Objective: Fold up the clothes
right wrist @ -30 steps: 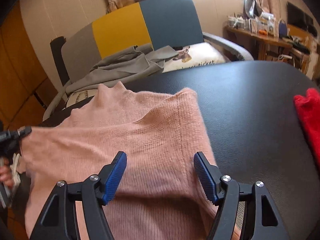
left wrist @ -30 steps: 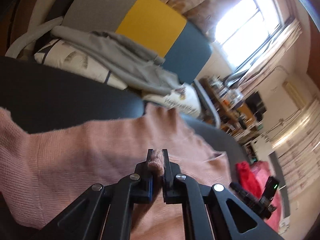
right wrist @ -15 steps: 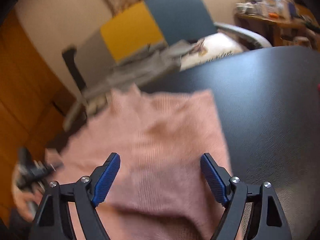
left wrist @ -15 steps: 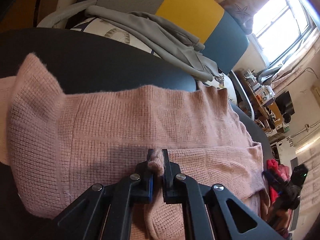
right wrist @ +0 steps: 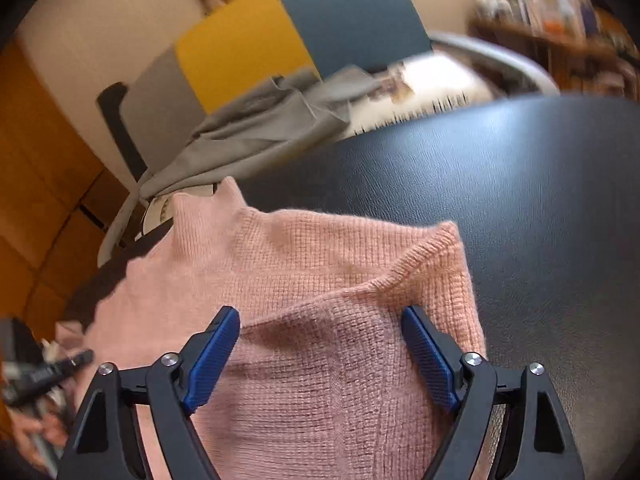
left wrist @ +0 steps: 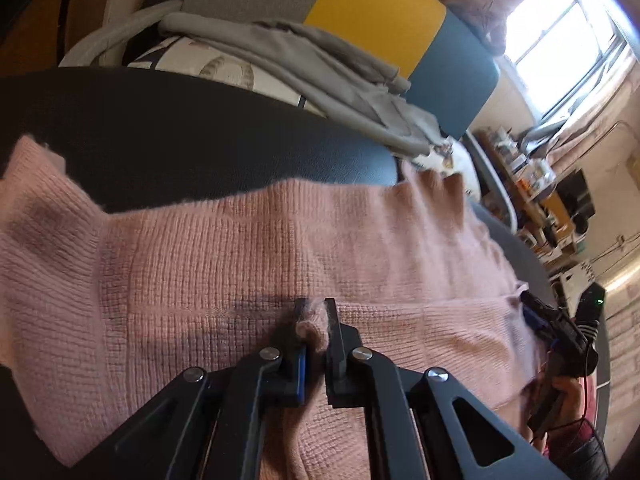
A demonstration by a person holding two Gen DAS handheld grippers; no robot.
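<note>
The pink knit sweater (left wrist: 248, 264) lies spread across the black table (right wrist: 520, 184), its ribbed weave plain to see. One layer is folded over the body, making a raised ridge (right wrist: 360, 292). A small tuft of its edge is pinched up and the far corner (right wrist: 448, 232) lies flat.

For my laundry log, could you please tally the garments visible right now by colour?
Pink: 1, the pink sweater on the black table, pinched by the left gripper.
Grey: 1, the grey garment draped on the chair.
Total: 2
</note>
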